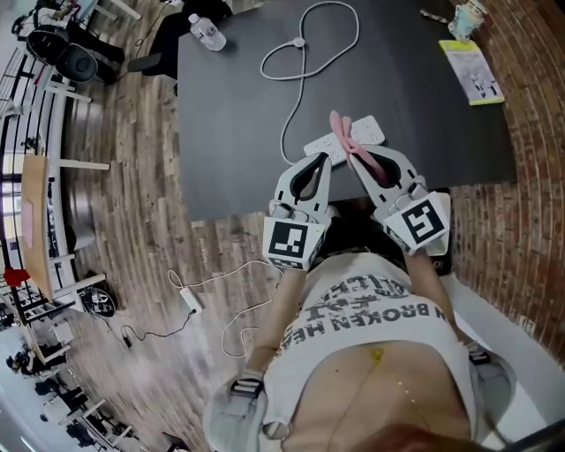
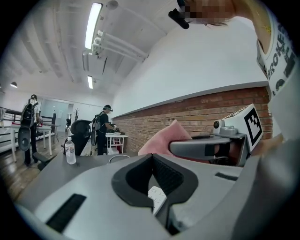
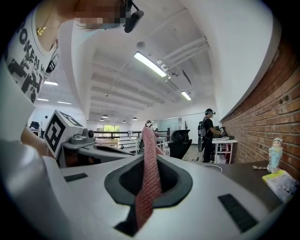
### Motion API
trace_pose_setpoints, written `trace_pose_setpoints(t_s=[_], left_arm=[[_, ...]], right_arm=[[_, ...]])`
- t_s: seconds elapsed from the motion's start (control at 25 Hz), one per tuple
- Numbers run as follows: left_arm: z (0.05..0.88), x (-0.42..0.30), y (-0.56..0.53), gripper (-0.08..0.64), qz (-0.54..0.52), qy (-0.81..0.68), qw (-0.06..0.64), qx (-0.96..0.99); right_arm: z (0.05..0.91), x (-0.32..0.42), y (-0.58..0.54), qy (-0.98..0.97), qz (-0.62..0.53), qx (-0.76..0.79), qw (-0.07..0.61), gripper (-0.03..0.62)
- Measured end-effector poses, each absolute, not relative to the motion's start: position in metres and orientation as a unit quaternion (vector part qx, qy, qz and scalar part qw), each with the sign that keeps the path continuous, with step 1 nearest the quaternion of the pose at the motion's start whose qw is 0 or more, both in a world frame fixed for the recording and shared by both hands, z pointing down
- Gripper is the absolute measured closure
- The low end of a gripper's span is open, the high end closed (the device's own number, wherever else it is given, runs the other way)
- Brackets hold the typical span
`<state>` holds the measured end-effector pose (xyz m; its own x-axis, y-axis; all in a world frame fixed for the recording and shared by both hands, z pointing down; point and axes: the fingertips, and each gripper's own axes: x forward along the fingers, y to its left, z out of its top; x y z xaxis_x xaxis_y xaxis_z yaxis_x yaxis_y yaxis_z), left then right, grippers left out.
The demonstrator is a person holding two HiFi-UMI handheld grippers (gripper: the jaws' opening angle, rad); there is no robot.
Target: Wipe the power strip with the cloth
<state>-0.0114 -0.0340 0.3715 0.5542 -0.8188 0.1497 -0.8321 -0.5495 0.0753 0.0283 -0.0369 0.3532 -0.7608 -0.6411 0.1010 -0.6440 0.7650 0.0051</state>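
Note:
The white power strip [image 1: 346, 139] lies on the black table [image 1: 238, 132], and its white cable [image 1: 296, 53] loops toward the far side. My right gripper [image 1: 358, 161] is shut on a pink cloth [image 1: 351, 146], which sticks up past the jaws just above the strip. In the right gripper view the cloth [image 3: 149, 173] runs as a narrow band pinched between the jaws of that gripper [image 3: 150, 158]. My left gripper [image 1: 323, 160] is beside it on the left, shut and empty, with its tip at the strip's near end. Through its own jaws [image 2: 152, 159] a bit of the strip [image 2: 157, 198] shows, with the cloth [image 2: 164, 138] to the right.
A water bottle [image 1: 207, 33] lies at the table's far left. A yellow booklet [image 1: 472, 72] and a small figurine [image 1: 466, 16] are at the far right. Another power strip [image 1: 190, 300] with cords is on the wooden floor. People [image 2: 104, 129] stand in the background.

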Motion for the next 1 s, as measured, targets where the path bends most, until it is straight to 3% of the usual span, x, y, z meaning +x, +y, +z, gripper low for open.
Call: trace_pose_setpoints(t_s=[1.0], left_arm=[[0.435, -0.046, -0.081, 0.551, 0.084, -0.503, 0.112, 0.853]], right_arm=[[0.414, -0.008, -0.099, -0.955, 0.043, 0.268, 0.122, 0.575]])
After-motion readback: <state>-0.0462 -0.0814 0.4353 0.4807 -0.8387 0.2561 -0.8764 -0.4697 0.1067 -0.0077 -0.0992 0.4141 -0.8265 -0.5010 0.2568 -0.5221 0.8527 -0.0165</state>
